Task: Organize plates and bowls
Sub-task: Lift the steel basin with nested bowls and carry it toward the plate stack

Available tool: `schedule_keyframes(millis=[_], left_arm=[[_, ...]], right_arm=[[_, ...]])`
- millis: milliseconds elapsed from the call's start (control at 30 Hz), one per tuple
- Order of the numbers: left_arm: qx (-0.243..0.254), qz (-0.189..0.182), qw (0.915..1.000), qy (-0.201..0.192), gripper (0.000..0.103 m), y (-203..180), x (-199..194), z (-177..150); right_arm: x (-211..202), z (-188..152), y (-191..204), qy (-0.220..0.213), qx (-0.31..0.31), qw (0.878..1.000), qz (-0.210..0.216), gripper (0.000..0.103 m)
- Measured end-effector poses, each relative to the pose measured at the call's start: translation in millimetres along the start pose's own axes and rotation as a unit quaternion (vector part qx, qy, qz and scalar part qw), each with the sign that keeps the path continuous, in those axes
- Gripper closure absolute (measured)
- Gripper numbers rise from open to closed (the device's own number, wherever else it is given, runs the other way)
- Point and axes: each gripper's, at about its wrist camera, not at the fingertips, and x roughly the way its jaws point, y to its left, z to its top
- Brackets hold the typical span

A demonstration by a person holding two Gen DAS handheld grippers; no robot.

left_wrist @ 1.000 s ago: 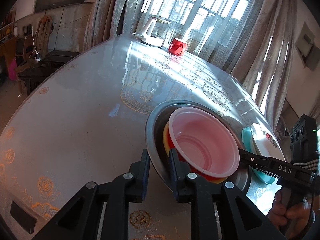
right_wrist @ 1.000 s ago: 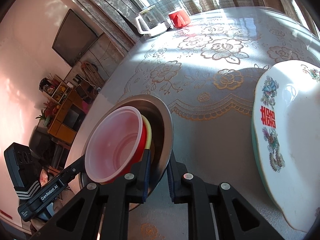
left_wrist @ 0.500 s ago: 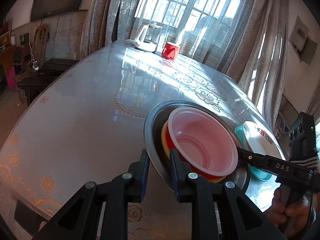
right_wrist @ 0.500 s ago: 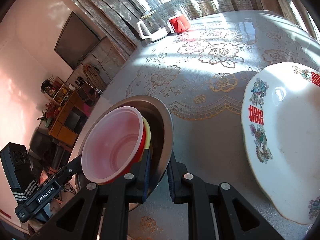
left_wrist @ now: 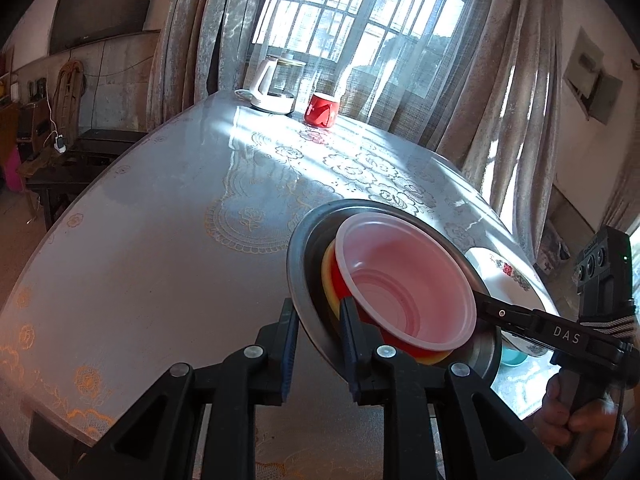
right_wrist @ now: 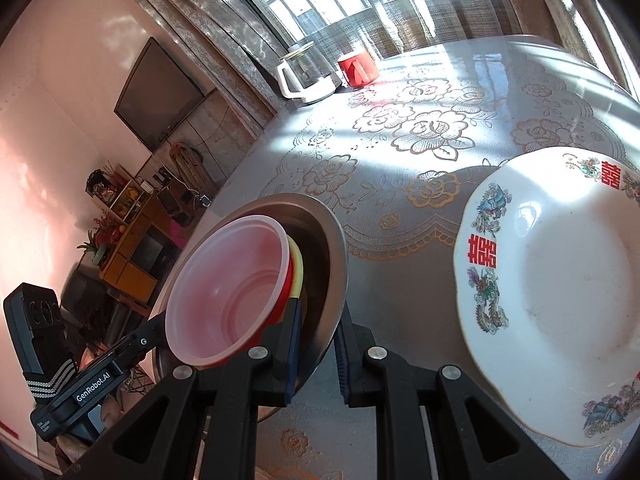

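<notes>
A steel bowl [left_wrist: 306, 240] holds a nested stack: a yellow bowl [left_wrist: 329, 272], a red bowl [left_wrist: 394, 338] and a clear plastic bowl [left_wrist: 404, 280] on top. My left gripper [left_wrist: 318, 322] is shut on the steel bowl's near rim. My right gripper [right_wrist: 318, 334] is shut on the opposite rim of the steel bowl [right_wrist: 334, 256]. Both hold it lifted above the table. The clear bowl [right_wrist: 228, 288] also shows in the right wrist view. A white patterned plate [right_wrist: 560, 288] lies on a teal plate [left_wrist: 512, 356] to the right.
The round table [left_wrist: 160, 240] has a lace cloth under glass. A white kettle [left_wrist: 274, 86] and a red cup [left_wrist: 322, 109] stand at its far edge by the window. Curtains hang behind. A TV and shelves stand off to the left.
Both grippers have raised the steel bowl stack higher above the table. In the right wrist view the white plate has come more fully into view.
</notes>
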Motion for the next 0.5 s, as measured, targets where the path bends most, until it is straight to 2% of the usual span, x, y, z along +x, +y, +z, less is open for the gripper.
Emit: schedule_keyframes(millis=[267, 500], left_arm=[[0.027, -0.034, 0.9990, -0.008, 0.082, -34, 1, 17], [0.061, -0.075, 0.9954, -0.003, 0.082, -79, 13, 29]], right_arm=[[-38, 6, -8, -0.045, 0.002, 0.999, -0.009, 0.086], [-83, 8, -30, -0.090, 0.016, 0.995, -0.036, 0.086]])
